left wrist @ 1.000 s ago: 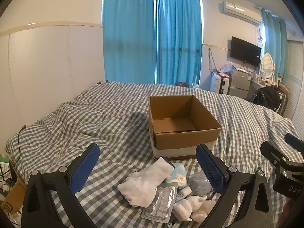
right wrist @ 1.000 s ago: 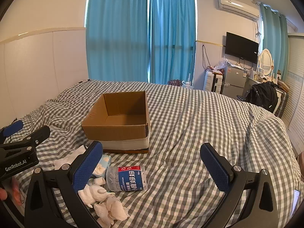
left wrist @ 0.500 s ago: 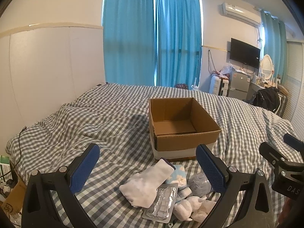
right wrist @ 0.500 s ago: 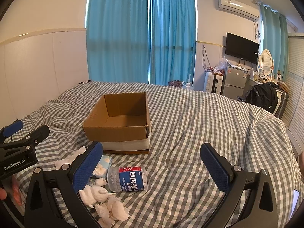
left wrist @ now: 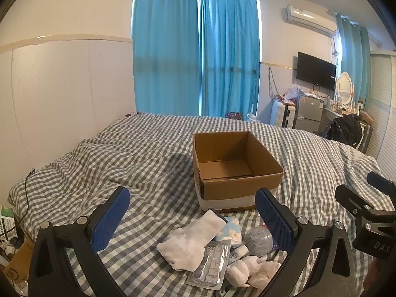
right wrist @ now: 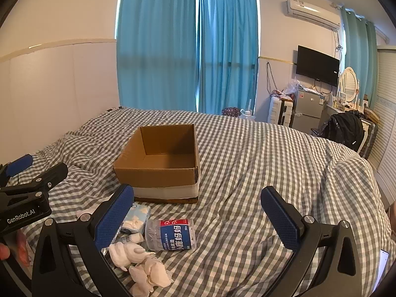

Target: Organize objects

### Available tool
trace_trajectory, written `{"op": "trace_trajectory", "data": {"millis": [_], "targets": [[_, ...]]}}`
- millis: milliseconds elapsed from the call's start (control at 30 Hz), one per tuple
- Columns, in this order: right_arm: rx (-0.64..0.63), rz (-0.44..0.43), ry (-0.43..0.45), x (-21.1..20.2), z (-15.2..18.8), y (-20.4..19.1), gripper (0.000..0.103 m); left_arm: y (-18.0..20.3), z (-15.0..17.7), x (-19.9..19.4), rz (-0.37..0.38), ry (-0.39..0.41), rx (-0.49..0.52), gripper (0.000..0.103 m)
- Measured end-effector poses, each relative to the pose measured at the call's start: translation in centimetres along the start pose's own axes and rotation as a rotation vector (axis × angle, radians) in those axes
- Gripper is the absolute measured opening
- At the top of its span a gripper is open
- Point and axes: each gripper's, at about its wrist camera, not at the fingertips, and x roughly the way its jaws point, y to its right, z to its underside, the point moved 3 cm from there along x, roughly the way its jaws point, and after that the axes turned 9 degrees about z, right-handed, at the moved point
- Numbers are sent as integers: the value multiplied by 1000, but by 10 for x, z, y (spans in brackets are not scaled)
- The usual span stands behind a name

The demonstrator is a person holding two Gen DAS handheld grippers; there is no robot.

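Left gripper (left wrist: 191,216): released, holding nothing | right gripper (right wrist: 198,212): released, holding nothing | open brown cardboard box (left wrist: 235,170): upright on grey-checked bed (left wrist: 111,163) | white folded cloth (left wrist: 190,240), clear blue-labelled plastic jar (right wrist: 170,234): beside box's near side.

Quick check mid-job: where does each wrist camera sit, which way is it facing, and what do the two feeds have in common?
Left wrist: on the left claw, open, looking across the bed at the cardboard box and white cloth; the right claw shows at right.
Right wrist: on the right claw, open, facing the same way; the left claw and fingertips show at left.
Shared: box, item pile, blue curtains.
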Motion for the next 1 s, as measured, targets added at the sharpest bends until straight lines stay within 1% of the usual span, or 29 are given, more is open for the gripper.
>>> {"op": "trace_trajectory", "data": {"millis": [300,700,833,1000], "targets": [[-12,-1,1,-4,-1,-4,103,-5,-1,-7,0,22,-18,103],[-36,1,-14,-2,1,-10,103,-5,0,-11,-2,29,-14,103],[-47,-3,-18,-2,3,-15,103,-6,5,-9,-4,9,-15,103],[-73,-24,-44,4,11,-26,103,-7,25,9,-10,-67,-4,103]]}}
